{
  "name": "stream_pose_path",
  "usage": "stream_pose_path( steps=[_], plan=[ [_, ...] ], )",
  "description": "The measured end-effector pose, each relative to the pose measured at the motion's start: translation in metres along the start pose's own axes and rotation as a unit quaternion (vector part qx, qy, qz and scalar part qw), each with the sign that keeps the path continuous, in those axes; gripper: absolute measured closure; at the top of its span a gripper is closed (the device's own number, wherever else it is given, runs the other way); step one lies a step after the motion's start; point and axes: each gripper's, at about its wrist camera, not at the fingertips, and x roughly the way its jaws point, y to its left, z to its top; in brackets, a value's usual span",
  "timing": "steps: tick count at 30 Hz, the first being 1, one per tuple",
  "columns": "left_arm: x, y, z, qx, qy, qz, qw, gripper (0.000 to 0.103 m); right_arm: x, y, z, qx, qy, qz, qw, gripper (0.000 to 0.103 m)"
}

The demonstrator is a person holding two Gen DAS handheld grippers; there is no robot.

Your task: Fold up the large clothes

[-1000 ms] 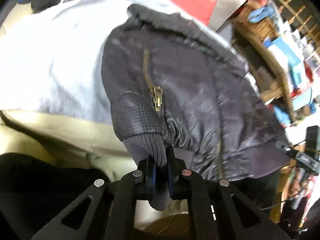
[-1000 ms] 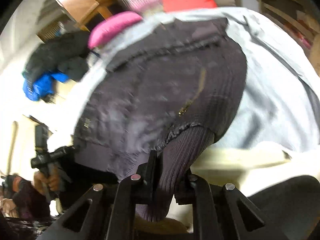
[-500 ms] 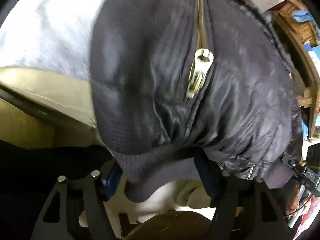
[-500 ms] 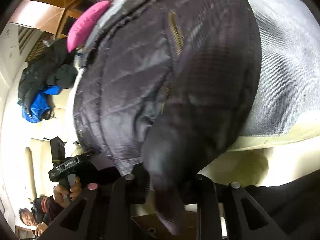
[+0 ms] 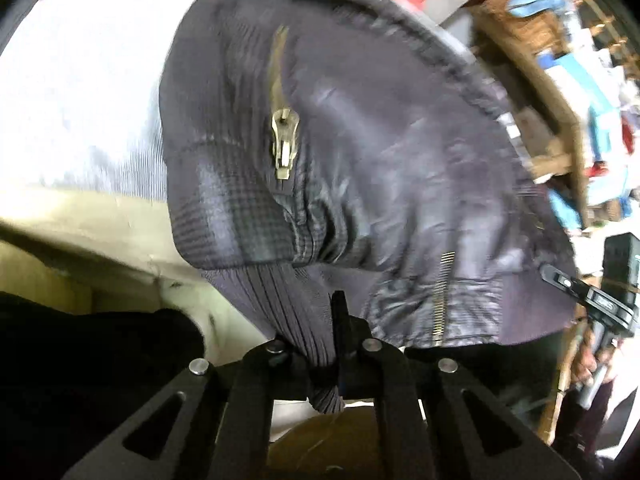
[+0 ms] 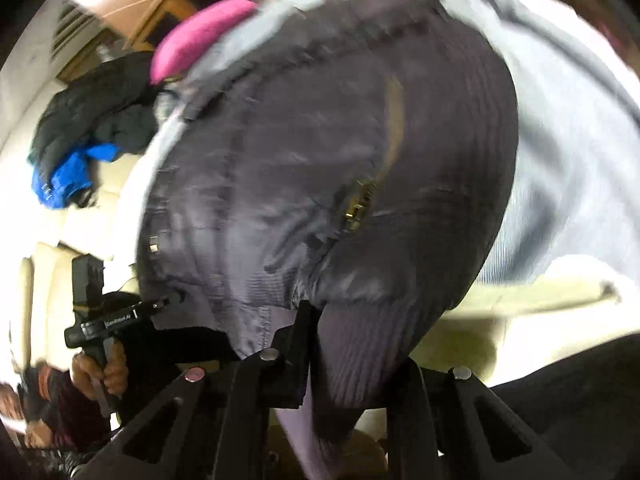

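A dark purple-grey padded jacket [image 5: 392, 152] with brass zips lies on a pale grey ribbed cloth [image 5: 80, 92]. In the left wrist view my left gripper [image 5: 334, 344] has its jaws closing tight on the jacket's ribbed sleeve cuff [image 5: 288, 304], and the cuff's end hangs below the pads. In the right wrist view my right gripper [image 6: 348, 356] is closing on the other ribbed cuff [image 6: 360, 340], which bulges between its fingers. Each view shows the other gripper at the jacket's hem: the right gripper [image 5: 556, 276] and the left gripper [image 6: 168, 302], held by a hand [image 6: 100, 372].
The cloth covers a cream cushioned surface [image 5: 100, 220]. A pink cushion [image 6: 200, 36] and a heap of black and blue clothes [image 6: 80, 148] lie beyond the jacket. Wooden shelves [image 5: 560, 92] with boxes stand on the far side.
Half a second ago both grippers stood open and pushed in close to the jacket. Now both are shut on the ribbed cuffs again and have drawn back, so more of the jacket shows.
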Motion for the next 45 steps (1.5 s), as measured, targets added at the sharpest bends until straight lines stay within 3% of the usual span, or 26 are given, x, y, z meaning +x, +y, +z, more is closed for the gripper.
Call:
stream_pose_path(
  steps=[4,8,11,17,20,23,29,30,31,32,34,36,38,42,43,45],
  plan=[
    [-0.058,-0.013,0.024,0.003,-0.047,-0.078,0.9958,0.095,-0.042,0.019,0.018,-0.035,-0.059,0.032,0.997,0.086],
    [-0.095,-0.027,0.061,0.019,-0.095,-0.122,0.9879,0.095,-0.076,0.028,0.036,-0.069,-0.149,0.032,0.986,0.086],
    [-0.106,-0.033,0.091,0.027,-0.122,-0.141,0.982,0.095,-0.091,0.028,0.058,-0.068,-0.205,0.03,0.976,0.086],
    [-0.083,-0.04,0.178,0.029,-0.151,-0.153,0.9763,0.095,-0.104,0.017,0.13,-0.036,-0.274,0.03,0.961,0.086],
    [-0.061,-0.041,0.21,0.022,-0.155,-0.15,0.9762,0.095,-0.101,0.003,0.169,-0.028,-0.261,0.025,0.965,0.086],
    [-0.046,-0.038,0.21,0.02,-0.162,-0.158,0.9738,0.095,-0.095,-0.015,0.186,-0.01,-0.22,0.026,0.975,0.086],
    [-0.038,-0.021,0.184,0.004,-0.155,-0.167,0.9736,0.095,-0.076,-0.074,0.15,0.072,-0.107,0.03,0.991,0.084],
    [-0.039,-0.02,0.181,0.005,-0.155,-0.165,0.9739,0.095,-0.076,-0.085,0.137,0.092,-0.1,0.038,0.99,0.082],
    [-0.041,-0.021,0.178,0.007,-0.155,-0.162,0.9744,0.095,-0.074,-0.094,0.125,0.109,-0.094,0.045,0.989,0.07],
    [-0.043,-0.022,0.176,0.008,-0.156,-0.161,0.9746,0.095,-0.071,-0.103,0.109,0.128,-0.081,0.045,0.987,0.041],
    [-0.049,-0.026,0.173,0.011,-0.158,-0.159,0.9745,0.095,-0.066,-0.116,0.073,0.167,-0.069,0.064,0.981,0.017],
    [-0.052,-0.03,0.17,0.015,-0.159,-0.157,0.9746,0.095,-0.06,-0.125,0.046,0.204,-0.072,0.105,0.971,0.017],
    [-0.053,-0.033,0.166,0.02,-0.157,-0.157,0.9748,0.095,-0.044,-0.131,0.023,0.248,-0.048,0.153,0.956,0.017],
    [-0.055,-0.04,0.157,0.028,-0.155,-0.153,0.9756,0.095,-0.016,-0.116,0.009,0.269,-0.041,0.211,0.939,0.017],
    [-0.056,-0.04,0.155,0.028,-0.155,-0.154,0.9756,0.095,-0.01,-0.111,0.008,0.27,-0.045,0.215,0.937,0.017],
    [-0.057,-0.039,0.153,0.026,-0.155,-0.159,0.9748,0.095,0.008,-0.099,0.008,0.271,-0.028,0.183,0.944,0.016]
  ],
)
